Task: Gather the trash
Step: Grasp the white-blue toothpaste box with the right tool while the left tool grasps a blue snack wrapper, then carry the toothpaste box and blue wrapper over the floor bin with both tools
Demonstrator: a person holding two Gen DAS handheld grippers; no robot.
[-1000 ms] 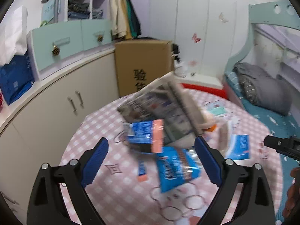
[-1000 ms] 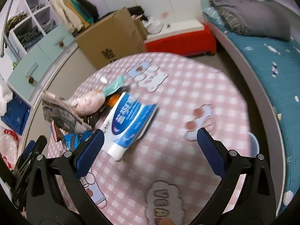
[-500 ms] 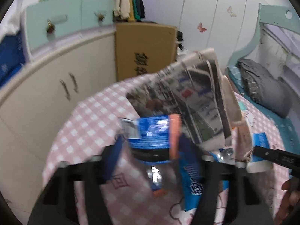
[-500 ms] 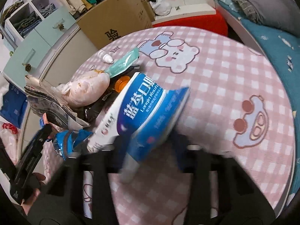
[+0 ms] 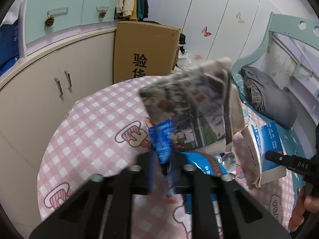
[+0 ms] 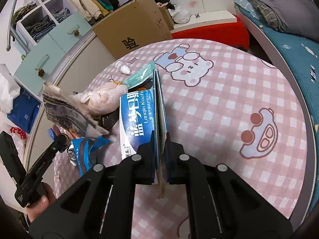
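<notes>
While trash litters it, pink checked tablecloth (image 6: 219, 103) adjoins bed (image 6: 295, 45)

"验" on cardboard box (image 6: 131, 27), "Lanqin" on blue carton (image 6: 137, 115)

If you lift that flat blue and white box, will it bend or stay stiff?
Probably fairly stiff: the blue and white box is flattened cardboard, and its pinched edge stands straight in the right gripper. It likely feels light, since it looks empty. Its torn flap may flop a little.

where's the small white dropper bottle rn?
Right wrist view: the dropper bottle lies on the table's far left edge, beside the green packet, below the cardboard box.
</notes>
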